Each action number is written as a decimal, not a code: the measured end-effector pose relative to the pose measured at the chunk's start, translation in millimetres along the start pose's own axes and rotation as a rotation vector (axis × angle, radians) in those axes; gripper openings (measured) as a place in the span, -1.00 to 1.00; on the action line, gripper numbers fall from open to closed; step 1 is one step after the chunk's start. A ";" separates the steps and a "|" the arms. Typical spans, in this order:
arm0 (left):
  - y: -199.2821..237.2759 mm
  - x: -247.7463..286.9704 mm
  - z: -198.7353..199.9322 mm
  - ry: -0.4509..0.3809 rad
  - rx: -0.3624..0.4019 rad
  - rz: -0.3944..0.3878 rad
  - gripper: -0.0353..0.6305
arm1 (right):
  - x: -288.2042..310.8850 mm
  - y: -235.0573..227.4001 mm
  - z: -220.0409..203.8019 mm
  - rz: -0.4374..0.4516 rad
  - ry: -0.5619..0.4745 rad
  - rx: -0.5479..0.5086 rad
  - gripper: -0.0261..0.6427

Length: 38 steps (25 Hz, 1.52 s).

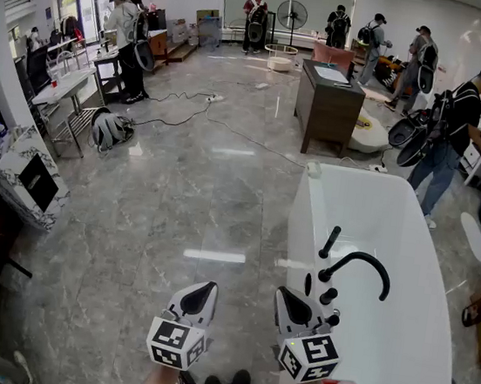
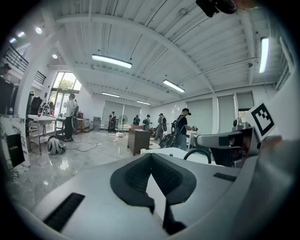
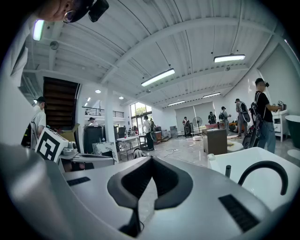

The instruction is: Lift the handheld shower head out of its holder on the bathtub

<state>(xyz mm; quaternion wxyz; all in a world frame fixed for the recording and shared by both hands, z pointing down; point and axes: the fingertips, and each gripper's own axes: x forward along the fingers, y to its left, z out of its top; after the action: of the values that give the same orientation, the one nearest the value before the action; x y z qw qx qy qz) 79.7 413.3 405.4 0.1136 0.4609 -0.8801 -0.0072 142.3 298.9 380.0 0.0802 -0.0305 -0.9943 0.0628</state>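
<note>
A white bathtub fills the right of the head view. On its near left rim stands a black arched faucet with black knobs. The handheld shower head, a slim black stick, sits upright in its holder just beyond the faucet. My right gripper is shut and empty, just short of the knobs at the tub's near left edge. My left gripper is shut and empty over the floor, left of the tub. The right gripper view shows the faucet and the shower head ahead to the right.
A dark wooden cabinet stands beyond the tub's far end. A person stands by the tub's far right. Cables and a backpack lie on the marble floor; a marble-patterned box is at left.
</note>
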 end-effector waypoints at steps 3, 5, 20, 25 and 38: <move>-2.0 4.0 1.4 -0.001 0.004 0.001 -0.84 | 0.7 -3.7 -1.8 0.000 0.003 0.004 -0.91; -3.5 5.6 1.1 -0.003 0.006 0.002 -0.84 | 0.4 -5.7 -4.9 0.001 0.007 0.008 -0.91; -15.0 20.1 0.9 -0.016 0.012 0.043 -0.84 | -0.9 -25.9 -12.8 0.015 0.018 0.017 -0.90; -17.7 29.7 3.6 -0.020 0.019 0.051 -0.83 | -0.3 -36.6 -12.4 0.014 0.020 0.016 -0.81; -17.1 50.6 -0.1 -0.009 0.001 0.049 -0.43 | 8.0 -52.4 -17.1 0.005 0.040 0.046 -0.49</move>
<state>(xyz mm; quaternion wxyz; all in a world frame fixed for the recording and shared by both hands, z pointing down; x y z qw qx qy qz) 65.8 362.4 413.3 0.1096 0.4394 -0.8915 -0.0058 134.5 249.6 404.8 0.1008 -0.0325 -0.9907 0.0851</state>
